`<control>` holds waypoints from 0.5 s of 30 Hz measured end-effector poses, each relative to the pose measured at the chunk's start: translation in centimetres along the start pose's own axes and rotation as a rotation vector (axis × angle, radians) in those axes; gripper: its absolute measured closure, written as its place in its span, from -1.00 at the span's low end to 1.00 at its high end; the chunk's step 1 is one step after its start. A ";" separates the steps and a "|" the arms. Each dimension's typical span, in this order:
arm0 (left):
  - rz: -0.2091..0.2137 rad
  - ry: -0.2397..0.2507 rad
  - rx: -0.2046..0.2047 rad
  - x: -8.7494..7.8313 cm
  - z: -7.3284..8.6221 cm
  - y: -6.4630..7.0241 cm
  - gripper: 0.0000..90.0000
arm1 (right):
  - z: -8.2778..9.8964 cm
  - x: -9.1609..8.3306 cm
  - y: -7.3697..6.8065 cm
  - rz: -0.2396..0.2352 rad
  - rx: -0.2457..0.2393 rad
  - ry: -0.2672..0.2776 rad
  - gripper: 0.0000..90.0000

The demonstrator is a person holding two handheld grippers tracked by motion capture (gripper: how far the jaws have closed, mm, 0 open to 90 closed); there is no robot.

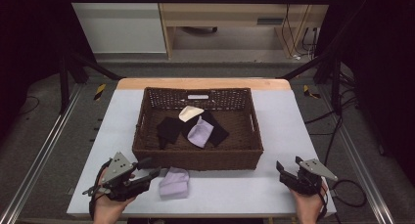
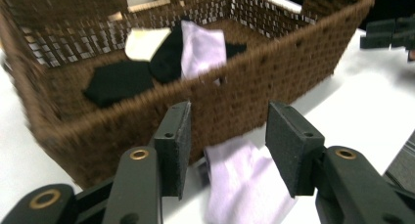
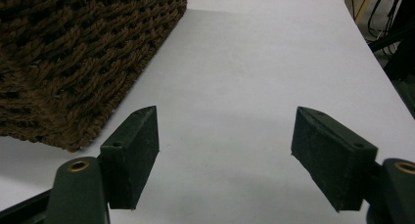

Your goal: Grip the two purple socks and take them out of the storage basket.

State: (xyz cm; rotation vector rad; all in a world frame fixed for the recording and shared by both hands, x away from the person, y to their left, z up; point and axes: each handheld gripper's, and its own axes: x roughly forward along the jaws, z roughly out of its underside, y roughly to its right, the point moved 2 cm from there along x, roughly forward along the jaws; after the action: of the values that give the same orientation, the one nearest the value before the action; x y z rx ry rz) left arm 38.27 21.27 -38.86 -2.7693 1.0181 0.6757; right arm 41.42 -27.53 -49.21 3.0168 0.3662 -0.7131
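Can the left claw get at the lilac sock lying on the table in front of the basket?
Probably yes. The left claw is open, the lilac sock lies just past its tips, and nothing sits between them; the basket stands behind.

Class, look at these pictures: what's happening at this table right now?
A person holds a gripper in each hand at a white table. The left gripper hovers with open jaws beside a lilac cloth lying in front of a wicker basket; nothing is gripped. Inside the basket lie black cloths, another lilac piece and a cream one. The right gripper waits open, holding nothing.
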 end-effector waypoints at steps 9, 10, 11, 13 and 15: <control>-0.020 0.059 -0.011 0.6 -3.7 -1.0 0.13 | -0.1 0.2 -0.1 0.005 0.004 0.007 -0.46; -0.023 0.062 -0.009 0.8 -4.1 -1.1 0.13 | -0.1 0.2 -0.1 0.006 0.007 0.008 -0.46; -0.026 0.064 -0.008 1.0 -4.5 -1.1 0.13 | -0.1 0.2 -0.1 0.006 0.007 0.008 -0.46; -0.030 0.067 0.002 1.5 -5.3 -1.0 0.13 | -0.1 0.2 -0.1 0.005 0.007 0.008 -0.46; -0.034 0.067 0.004 2.1 -6.0 -1.0 0.13 | -0.1 0.2 -0.2 0.005 0.011 0.002 -0.46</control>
State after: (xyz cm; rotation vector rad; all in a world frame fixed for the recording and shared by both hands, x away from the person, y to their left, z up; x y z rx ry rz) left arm 42.57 19.30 -34.53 -2.8166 0.9804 0.5789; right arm 41.59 -27.33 -49.26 3.0275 0.3558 -0.7137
